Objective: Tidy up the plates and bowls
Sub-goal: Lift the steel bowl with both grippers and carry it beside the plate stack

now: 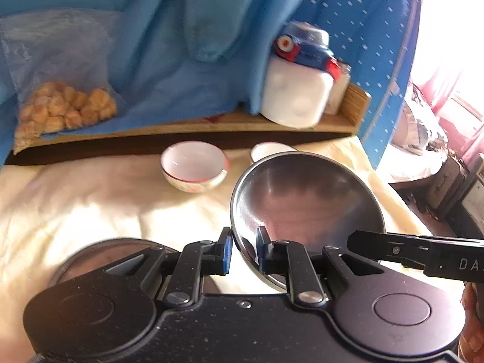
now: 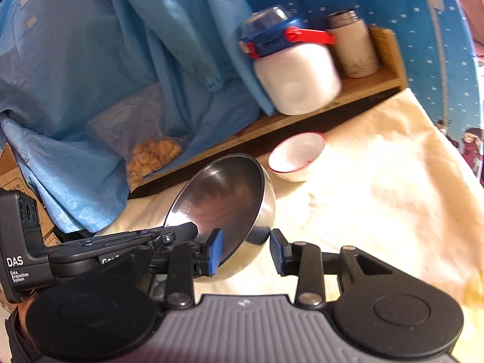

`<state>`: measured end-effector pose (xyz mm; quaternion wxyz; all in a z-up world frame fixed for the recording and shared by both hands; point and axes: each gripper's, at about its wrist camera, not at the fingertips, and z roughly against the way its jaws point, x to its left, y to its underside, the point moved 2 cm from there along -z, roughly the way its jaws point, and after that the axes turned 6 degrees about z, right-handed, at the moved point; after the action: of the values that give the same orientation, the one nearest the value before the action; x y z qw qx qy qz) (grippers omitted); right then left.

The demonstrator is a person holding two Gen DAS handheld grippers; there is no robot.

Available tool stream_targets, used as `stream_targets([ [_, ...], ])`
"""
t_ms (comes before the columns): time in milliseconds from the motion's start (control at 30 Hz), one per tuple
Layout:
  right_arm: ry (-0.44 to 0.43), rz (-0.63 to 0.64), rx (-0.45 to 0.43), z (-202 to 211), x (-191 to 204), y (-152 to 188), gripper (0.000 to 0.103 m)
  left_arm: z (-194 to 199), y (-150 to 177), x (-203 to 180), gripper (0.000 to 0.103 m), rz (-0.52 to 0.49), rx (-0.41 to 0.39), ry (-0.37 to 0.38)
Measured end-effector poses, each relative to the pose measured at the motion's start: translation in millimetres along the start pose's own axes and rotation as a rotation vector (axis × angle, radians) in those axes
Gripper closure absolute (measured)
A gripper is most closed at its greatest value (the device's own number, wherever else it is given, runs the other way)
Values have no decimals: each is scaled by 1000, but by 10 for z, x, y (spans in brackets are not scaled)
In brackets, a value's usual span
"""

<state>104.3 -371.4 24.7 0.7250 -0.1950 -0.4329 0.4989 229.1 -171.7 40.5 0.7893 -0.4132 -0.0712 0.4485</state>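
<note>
A shiny steel bowl (image 1: 305,208) is held tilted above the cream cloth. My left gripper (image 1: 244,251) is shut on its near rim, one blue pad inside and one outside. In the right wrist view the same steel bowl (image 2: 224,202) sits between my right gripper's (image 2: 245,251) pads, which stand apart around its rim and wall. A white bowl with a red rim (image 1: 193,169) rests on the cloth behind; it also shows in the right wrist view (image 2: 298,155). A second white bowl (image 1: 269,149) peeks from behind the steel bowl. A dark plate (image 1: 99,260) lies under my left gripper.
A wooden shelf (image 1: 187,127) runs along the back with a white jar with a blue lid (image 1: 298,90), a second jar (image 2: 355,45) and a bag of yellow snacks (image 1: 63,106). Blue cloth (image 1: 169,30) hangs behind. The cream tablecloth (image 1: 90,199) covers the table.
</note>
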Motion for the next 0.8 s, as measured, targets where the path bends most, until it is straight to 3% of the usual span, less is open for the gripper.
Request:
stream_targets([
  [267, 3, -8, 11, 267, -195, 240, 61, -10, 258, -233, 85, -25, 50, 7],
  [533, -38, 29, 47, 327, -282, 363, 61, 17, 463, -350, 85, -39, 85, -48],
  [800, -81, 115, 109, 253, -287, 399, 61, -42, 579, -331, 85, 10, 138, -105],
])
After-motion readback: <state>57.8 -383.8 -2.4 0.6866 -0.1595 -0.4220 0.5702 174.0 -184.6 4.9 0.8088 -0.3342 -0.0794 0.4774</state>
